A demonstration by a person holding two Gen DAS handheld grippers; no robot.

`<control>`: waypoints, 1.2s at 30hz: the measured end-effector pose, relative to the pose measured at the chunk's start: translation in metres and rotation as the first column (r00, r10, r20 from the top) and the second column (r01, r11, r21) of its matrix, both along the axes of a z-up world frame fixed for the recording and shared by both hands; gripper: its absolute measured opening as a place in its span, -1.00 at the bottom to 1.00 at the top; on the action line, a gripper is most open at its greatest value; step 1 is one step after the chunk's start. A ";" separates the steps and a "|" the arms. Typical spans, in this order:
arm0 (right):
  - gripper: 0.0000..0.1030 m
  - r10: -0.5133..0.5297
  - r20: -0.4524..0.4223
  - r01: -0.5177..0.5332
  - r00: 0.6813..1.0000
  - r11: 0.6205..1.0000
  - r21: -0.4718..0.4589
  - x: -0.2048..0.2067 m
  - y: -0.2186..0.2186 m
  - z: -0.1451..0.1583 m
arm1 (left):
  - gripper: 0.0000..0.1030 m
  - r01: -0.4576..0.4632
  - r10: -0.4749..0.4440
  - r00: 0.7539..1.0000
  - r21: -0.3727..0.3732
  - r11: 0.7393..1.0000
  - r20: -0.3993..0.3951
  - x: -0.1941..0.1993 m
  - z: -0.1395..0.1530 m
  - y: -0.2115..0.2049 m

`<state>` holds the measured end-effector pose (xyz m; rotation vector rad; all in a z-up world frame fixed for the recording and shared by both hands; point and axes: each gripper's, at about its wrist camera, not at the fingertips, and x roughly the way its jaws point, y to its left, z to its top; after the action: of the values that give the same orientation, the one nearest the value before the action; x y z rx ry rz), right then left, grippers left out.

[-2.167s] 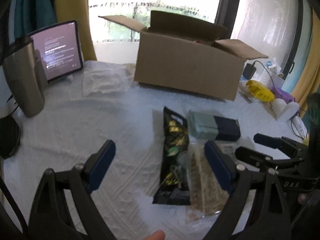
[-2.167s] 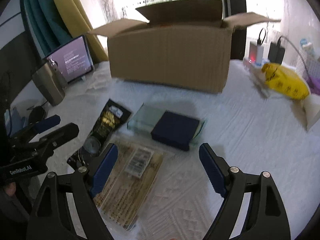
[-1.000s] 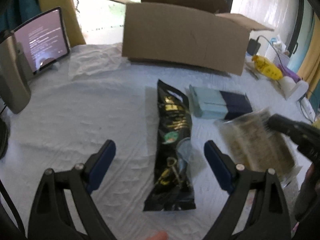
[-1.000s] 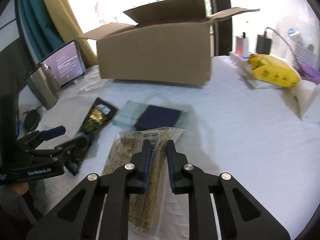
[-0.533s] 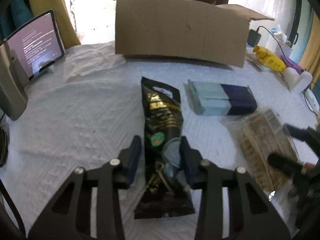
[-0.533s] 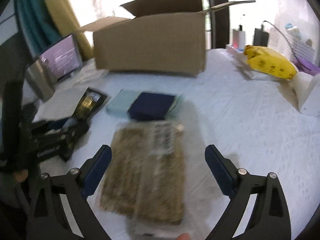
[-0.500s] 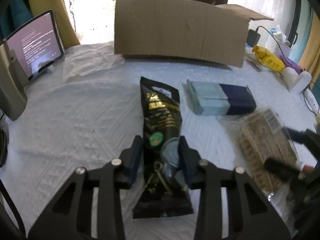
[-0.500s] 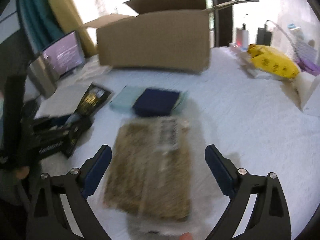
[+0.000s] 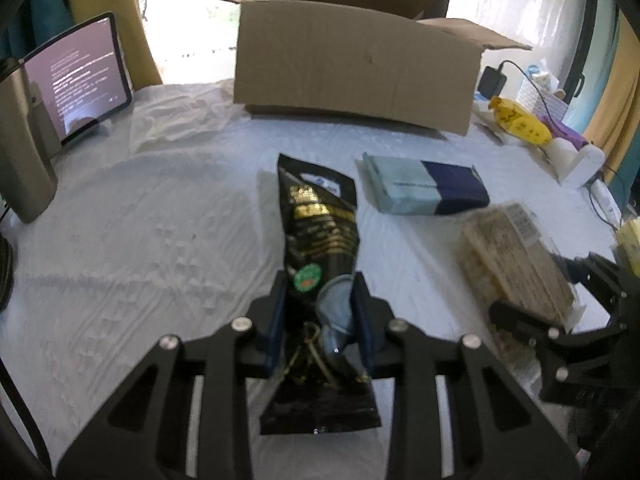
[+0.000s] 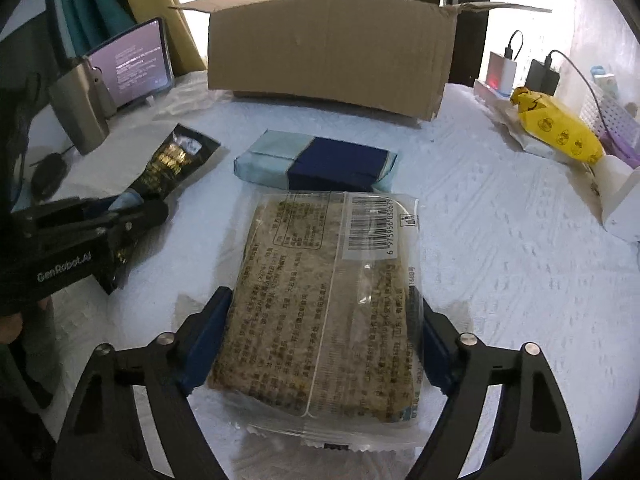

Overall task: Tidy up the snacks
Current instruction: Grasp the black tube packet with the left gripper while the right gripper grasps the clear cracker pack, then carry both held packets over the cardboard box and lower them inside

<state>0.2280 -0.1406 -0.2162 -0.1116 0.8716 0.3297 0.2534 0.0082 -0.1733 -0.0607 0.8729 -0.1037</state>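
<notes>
**A:** What are you holding in your left gripper (image 9: 320,312)?

**B:** Your left jaws are pinching the lower part of a black snack bag (image 9: 318,240) with gold print. The bag is lying lengthwise on the white tablecloth (image 9: 140,220), its top pointing toward the cardboard box (image 9: 356,68).

**A:** And your right gripper (image 10: 324,336)?

**B:** Your right jaws are standing wide, pressing both long sides of a clear packet of brown bars (image 10: 332,300). The packet is lying flat, barcode label facing up, between the blue pads. Whether it is lifting off the cloth, I cannot tell.

**A:** What else is sitting nearby?

**B:** Just beyond the packet, a flat light-and-dark-blue box (image 10: 316,164) is resting on the cloth, between the packet and the open cardboard box at the back. A tablet (image 10: 136,64) is glowing at the back left, and a yellow bag (image 10: 560,128) is lying at the right edge, well apart from the snacks.
</notes>
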 end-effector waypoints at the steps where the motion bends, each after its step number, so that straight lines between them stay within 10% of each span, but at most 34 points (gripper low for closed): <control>1: 0.63 -0.001 0.006 0.000 1.000 1.000 0.005 -0.001 -0.001 0.001 | -0.41 0.001 -0.001 1.000 -0.001 1.000 0.002 -0.002 0.001 0.000; 36: 0.63 -0.004 0.272 -0.020 0.962 0.996 0.087 0.052 -0.030 0.130 | -0.41 0.022 -0.022 0.982 0.002 1.000 0.188 0.058 0.110 -0.006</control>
<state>0.2800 -0.1701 -0.0866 -0.0759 0.5832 0.3508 0.3115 0.0026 -0.0630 -0.0402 0.6850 -0.1279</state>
